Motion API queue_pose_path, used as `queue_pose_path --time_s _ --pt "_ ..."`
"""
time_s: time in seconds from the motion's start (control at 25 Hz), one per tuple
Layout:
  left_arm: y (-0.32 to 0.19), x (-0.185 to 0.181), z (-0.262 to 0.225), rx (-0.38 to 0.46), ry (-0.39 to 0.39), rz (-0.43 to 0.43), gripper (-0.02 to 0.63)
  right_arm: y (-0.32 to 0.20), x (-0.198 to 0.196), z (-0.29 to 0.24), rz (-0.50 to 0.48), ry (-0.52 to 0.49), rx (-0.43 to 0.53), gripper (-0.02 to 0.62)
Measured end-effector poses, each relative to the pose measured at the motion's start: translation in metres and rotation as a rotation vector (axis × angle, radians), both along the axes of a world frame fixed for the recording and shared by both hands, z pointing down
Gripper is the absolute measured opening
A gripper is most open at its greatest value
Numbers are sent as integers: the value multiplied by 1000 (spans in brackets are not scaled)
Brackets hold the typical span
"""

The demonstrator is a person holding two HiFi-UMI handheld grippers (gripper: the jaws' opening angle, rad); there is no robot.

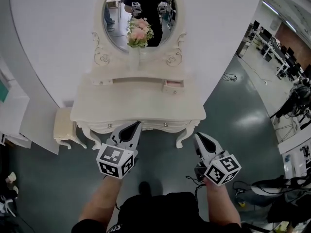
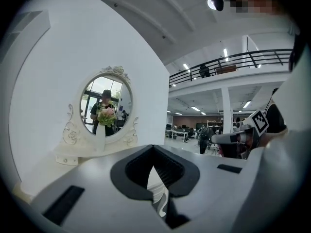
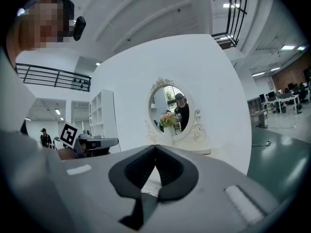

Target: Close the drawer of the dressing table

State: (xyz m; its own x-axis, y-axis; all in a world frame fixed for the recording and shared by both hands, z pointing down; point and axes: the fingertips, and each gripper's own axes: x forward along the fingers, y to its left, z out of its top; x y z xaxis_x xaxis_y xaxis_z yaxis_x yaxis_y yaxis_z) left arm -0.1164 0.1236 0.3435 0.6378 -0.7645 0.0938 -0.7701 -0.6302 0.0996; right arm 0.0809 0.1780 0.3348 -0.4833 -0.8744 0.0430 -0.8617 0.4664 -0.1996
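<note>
L gripper (image 1: 135, 126) & R gripper (image 1: 198, 136), jaws together w/ nothing between, point at dressing table (image 1: 141, 109) from lower centre, prob. as blunt pushers for the ajar drawer (image 1: 173, 86).

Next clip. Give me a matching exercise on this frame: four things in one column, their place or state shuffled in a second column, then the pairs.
1. upper right drawer
2. bouquet
3. stool
4. left tongs

A. shut, empty
B. in front of the mirror
C. pulled out slightly
D. on the floor, left of the dressing table

Pairs: 1-C, 2-B, 3-D, 4-A
</note>
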Motion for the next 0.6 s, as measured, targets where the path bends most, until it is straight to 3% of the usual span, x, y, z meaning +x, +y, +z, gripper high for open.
queue_pose_path --time_s 0.6 --pt "-72 -17 19 -56 -1 -9 5 -82 -15 17 -14 -31 -33 9"
